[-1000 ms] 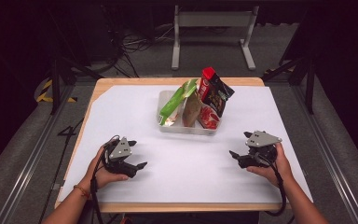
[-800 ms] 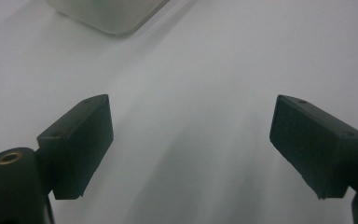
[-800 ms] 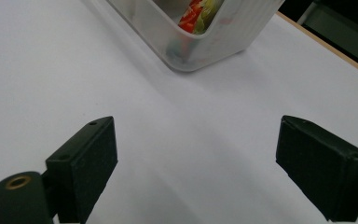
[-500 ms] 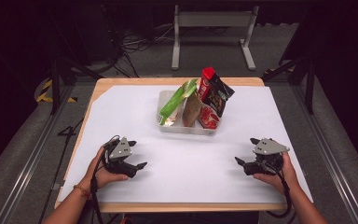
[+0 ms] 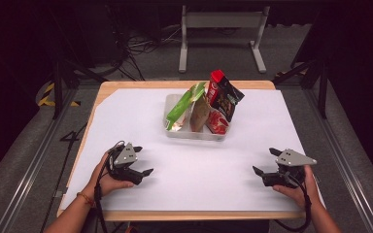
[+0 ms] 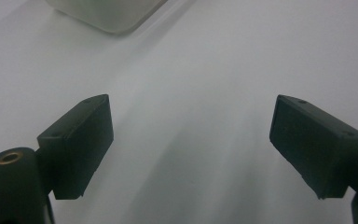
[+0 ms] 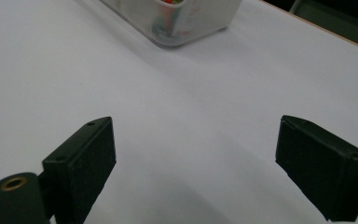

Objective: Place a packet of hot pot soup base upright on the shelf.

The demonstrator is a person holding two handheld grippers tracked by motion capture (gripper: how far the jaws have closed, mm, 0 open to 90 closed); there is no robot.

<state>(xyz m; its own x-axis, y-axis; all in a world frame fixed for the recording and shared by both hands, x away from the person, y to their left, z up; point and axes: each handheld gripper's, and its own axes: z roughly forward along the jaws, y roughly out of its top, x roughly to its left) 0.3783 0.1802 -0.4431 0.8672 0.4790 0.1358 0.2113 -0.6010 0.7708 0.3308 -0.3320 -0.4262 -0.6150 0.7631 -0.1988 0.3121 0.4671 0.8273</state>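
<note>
White paper covers my table [image 5: 141, 121]; both grippers, left [image 5: 137, 166] and right [image 5: 267, 167], rest low with jaws apart, ready for the upper-centre clear plastic tray [image 5: 194, 134] of 3 upright snack packets [image 5: 209, 104].

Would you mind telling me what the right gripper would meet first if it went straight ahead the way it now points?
Probably the clear plastic tray holding the snack packets. The right gripper, jaws open, has only bare white table cover before it, and the tray lies ahead slightly left of centre, though depth is hard to judge.
</note>
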